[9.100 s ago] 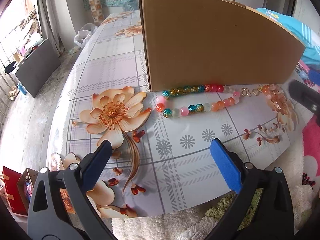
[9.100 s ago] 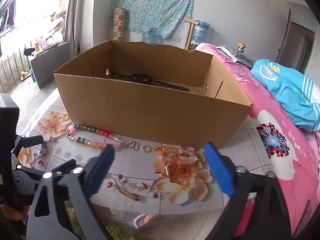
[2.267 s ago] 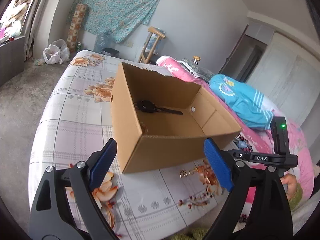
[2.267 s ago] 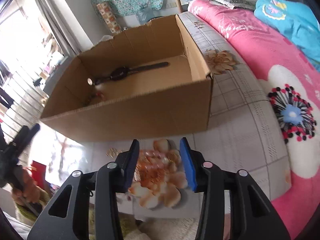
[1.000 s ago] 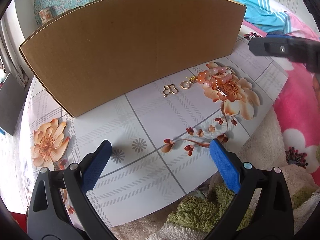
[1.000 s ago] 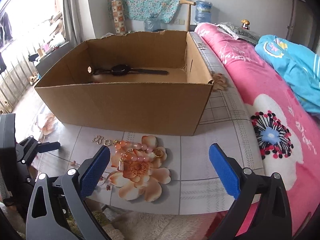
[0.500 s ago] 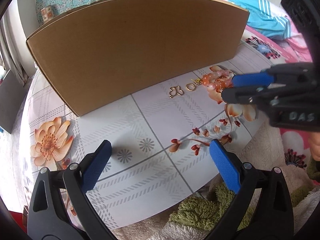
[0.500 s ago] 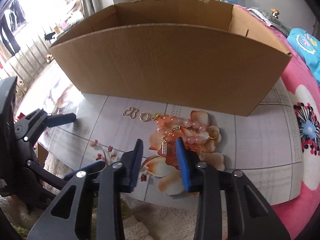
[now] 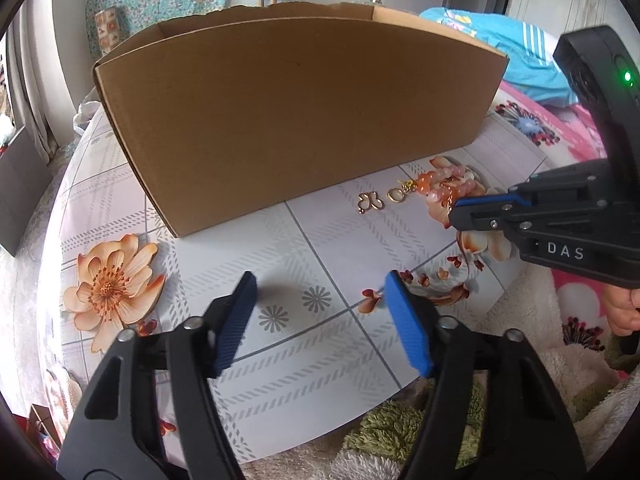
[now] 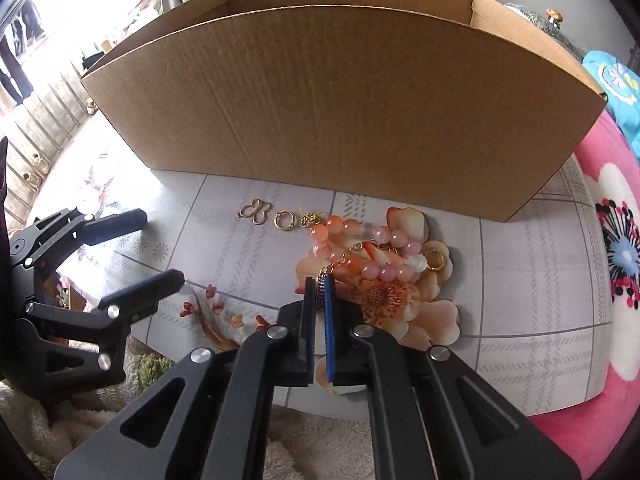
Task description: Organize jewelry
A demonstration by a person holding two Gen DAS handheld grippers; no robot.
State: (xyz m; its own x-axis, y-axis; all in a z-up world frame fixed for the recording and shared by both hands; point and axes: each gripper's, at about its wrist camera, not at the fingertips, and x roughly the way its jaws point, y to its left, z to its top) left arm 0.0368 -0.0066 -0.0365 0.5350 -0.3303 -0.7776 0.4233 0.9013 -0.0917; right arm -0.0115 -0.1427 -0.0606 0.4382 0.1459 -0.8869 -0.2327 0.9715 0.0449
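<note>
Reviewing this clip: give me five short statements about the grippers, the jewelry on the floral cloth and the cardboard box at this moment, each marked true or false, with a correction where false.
1. The right gripper is shut on the small metal pendant at the end of the pink-and-orange beaded bracelet's chain. True.
2. The left gripper holds the gold butterfly-shaped charm. False: its jaws have just been closing, with nothing between them, and the charm lies on the floral tablecloth.
3. The small gold ring lies between the butterfly charm and the bracelet. True.
4. The bracelet is inside the brown cardboard box. False: it lies on the cloth in front of the box.
5. The box lies tipped on its side. False: it stands upright, open at the top.
</note>
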